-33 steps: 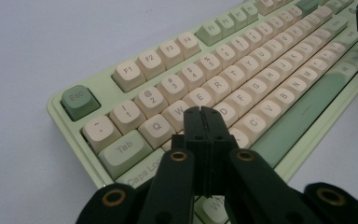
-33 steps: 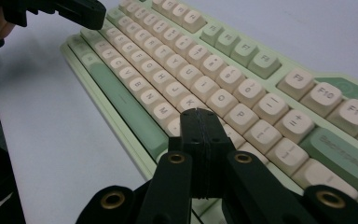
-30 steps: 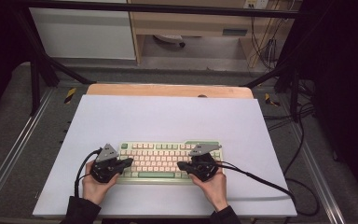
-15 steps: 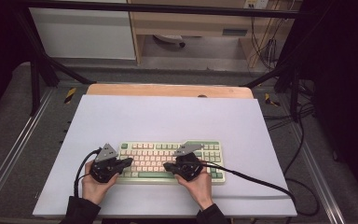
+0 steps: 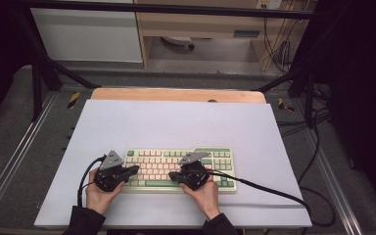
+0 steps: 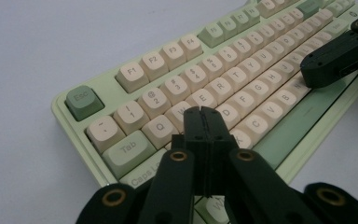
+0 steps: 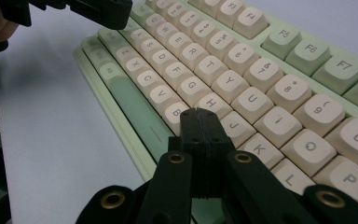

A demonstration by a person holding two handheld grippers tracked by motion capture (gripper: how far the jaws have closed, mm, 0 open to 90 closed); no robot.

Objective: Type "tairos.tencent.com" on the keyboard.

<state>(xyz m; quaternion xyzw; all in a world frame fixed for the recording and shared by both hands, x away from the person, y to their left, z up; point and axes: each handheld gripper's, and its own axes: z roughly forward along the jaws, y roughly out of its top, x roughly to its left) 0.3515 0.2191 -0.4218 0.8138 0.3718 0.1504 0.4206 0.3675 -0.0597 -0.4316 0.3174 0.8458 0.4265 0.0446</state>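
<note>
High view: pale-green plastic keyboard with cream keycaps (image 5: 176,166) under both grippers, left (image 6: 202,112) and right (image 7: 198,113), jaws pressed together; key-pressing looks under way, finish unclear.

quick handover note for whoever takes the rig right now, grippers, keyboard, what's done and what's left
Left gripper: jaws shut, nothing between them, tips over the left letter keys near W, S and D; whether they touch a key is not clear.
Right gripper: jaws shut, empty, tips over the keys around H, B and N.
Keyboard: pale green with cream keys, lying flat on the white mat, near the person's edge.
Done: both grippers are shut and placed over the letter keys, as if for pressing keys.
Left: probably the key presses themselves; the pictures do not show which keys, if any, were already pressed.
</note>
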